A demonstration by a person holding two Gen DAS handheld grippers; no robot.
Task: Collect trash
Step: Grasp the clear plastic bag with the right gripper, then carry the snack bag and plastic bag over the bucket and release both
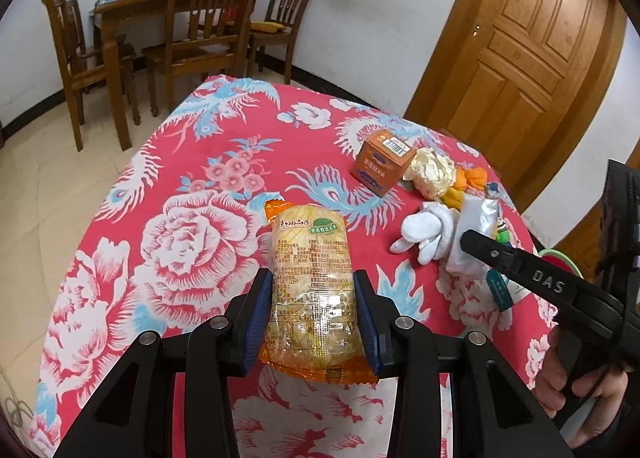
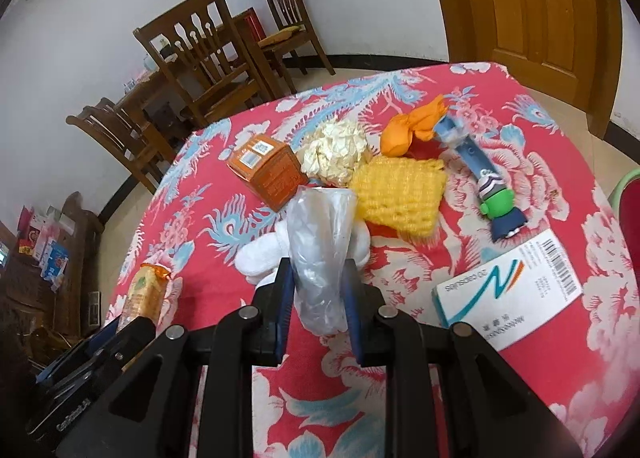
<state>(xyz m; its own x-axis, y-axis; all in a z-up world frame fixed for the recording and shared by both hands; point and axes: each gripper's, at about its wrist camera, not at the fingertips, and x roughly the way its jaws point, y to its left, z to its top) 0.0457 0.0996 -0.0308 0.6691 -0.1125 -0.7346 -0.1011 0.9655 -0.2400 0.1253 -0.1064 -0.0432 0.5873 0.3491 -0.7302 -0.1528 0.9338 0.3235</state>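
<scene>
Your left gripper clamps the snack packet and your right gripper pinches the thin plastic bag, which could slip free because it is limp.

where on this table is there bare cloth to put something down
The widest bare cloth lies left of the snack packet, out to the table's far corner. A smaller patch lies near the capsule box. Between the orange box, yellow sponge and toothpaste tube it is crowded.
</scene>
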